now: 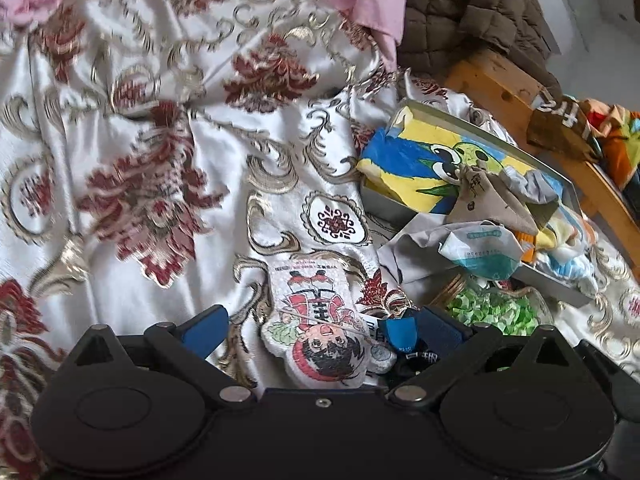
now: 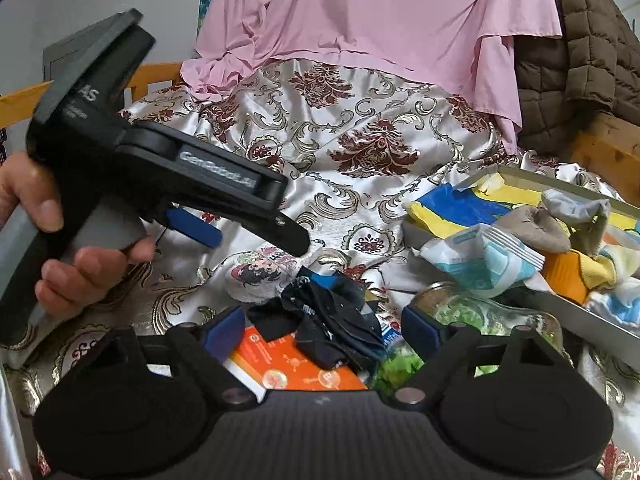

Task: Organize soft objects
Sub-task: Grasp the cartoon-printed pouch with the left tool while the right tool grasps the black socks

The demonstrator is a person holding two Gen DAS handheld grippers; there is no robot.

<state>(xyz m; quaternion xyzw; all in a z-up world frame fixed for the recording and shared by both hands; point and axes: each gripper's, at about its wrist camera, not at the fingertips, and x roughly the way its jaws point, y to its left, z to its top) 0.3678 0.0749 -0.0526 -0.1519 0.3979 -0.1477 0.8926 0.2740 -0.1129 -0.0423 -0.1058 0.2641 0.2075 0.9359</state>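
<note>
Right wrist view, left edge: a hand (image 2: 60, 240) wrapped the grey handle of the left gripper (image 2: 256, 236), thumb on the near side, fingers curled beneath. White lettering on its black body read "GenRobot.AI"; higher on the body only "AS" was legible. It angled down toward frame centre, jaws open, one blue pad and one black finger showing, tips just above a plush character patch (image 2: 256, 276) lying on the patterned satin bedspread (image 2: 360, 152).

Left wrist view: the same patch (image 1: 320, 336), a cartoon figure in red with black hair, sat between the spread jaws of the left gripper (image 1: 316, 328), untouched by either pad. Small print along its top edge was too blurred to read.

Centre, right wrist view: the right gripper (image 2: 324, 324) had its jaws wide, not gripping. Between them lay a dark sock (image 2: 336, 320) bunched over an orange box (image 2: 296, 372) with unreadable white print.

Right of centre: a glass jar of green bits (image 2: 472, 316) lay on its side just beside the right pad. A white-and-teal packet (image 2: 480, 260) rested against the metal tray (image 2: 600, 320), printing illegible. The tray held a blue-and-yellow cartoon cloth (image 1: 432, 160) and assorted small cloths.

Upper frame: pink fabric (image 2: 380, 20); upper right, a brown quilted jacket (image 2: 580, 60).
</note>
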